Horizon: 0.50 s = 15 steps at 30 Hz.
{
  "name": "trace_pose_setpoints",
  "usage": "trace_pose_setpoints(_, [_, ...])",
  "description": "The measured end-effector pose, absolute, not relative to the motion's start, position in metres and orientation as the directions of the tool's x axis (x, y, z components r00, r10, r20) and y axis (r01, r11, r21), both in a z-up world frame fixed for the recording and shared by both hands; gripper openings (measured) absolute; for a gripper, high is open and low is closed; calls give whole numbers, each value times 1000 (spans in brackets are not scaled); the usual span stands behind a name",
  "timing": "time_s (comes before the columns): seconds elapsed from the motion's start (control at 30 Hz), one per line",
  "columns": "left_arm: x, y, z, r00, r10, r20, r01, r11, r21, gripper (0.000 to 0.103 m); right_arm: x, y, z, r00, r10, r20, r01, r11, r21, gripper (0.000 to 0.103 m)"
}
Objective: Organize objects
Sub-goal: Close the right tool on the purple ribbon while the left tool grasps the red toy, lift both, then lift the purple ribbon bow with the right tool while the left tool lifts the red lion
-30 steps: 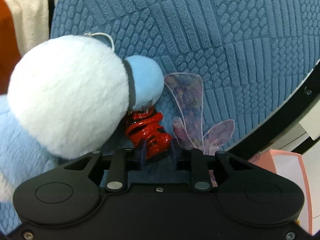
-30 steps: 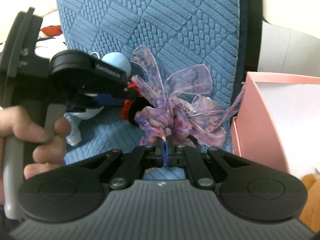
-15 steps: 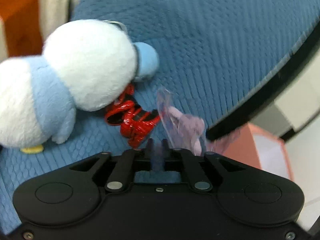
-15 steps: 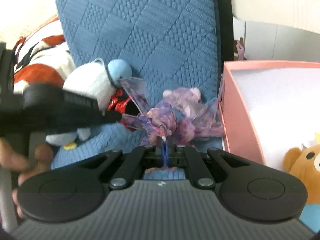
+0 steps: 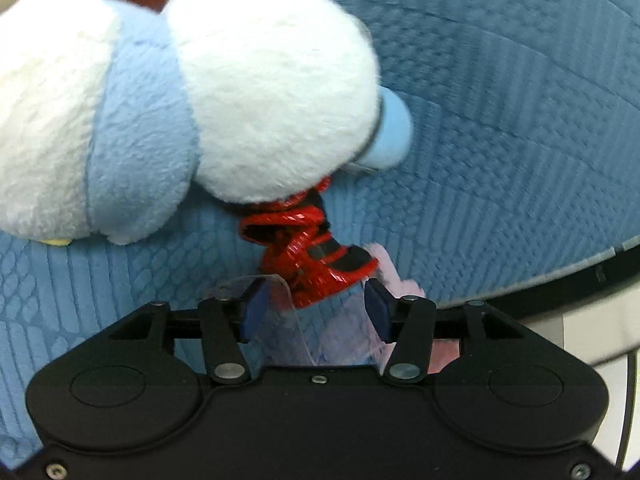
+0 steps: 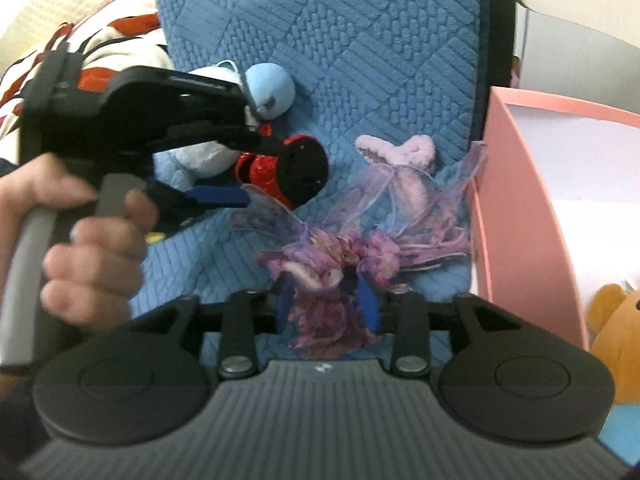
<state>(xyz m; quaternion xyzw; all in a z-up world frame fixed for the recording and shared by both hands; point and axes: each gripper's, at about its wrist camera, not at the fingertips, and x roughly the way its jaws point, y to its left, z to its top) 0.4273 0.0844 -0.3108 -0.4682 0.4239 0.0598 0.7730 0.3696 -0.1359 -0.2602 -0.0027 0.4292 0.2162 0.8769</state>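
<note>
My left gripper (image 5: 315,309) has its jaws opening. A shiny red and black trinket (image 5: 312,264) lies just ahead of the blue pads (image 5: 254,312), which do not press on it, and a clear ribbon strip crosses the gap. A white and light-blue plush toy (image 5: 200,92) fills the upper left. My right gripper (image 6: 326,304) is also opening, with the purple ribbon bow (image 6: 320,272) bunched loosely between its pads. In the right wrist view a hand (image 6: 80,232) holds the left gripper (image 6: 258,172) at the trinket (image 6: 296,176).
Everything lies on a quilted blue cushion (image 6: 360,40). A pink box (image 6: 520,200) stands at the right with an orange teddy bear (image 6: 616,320) inside. A lilac plush piece (image 6: 400,152) lies beyond the bow. Striped red and white fabric (image 6: 120,36) sits at the far left.
Both grippers were shut and now stand apart. The left gripper rolled and moved closer to the plush toy and red trinket. The purple bow now rests on the cushion beside the pink box.
</note>
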Motion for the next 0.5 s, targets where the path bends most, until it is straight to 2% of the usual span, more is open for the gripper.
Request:
trace_pose_setpoints(0.07, [432,87,-318,639,-319,-700,-498,523,-692,53,370,-133,-261,540,375,-753,-394,904,168,41])
trace_pose_setpoints(0.23, [439,91,-324,644,-348,-681,-510,468,-721,53,371,-131,-263,558,349,-753,-407,906,118,62])
trace_pose_setpoints(0.5, [435,105,-328,660,-276,-699,-562,438,-702,53,379,-126,-278,515,355,-780,-430,894,123,63])
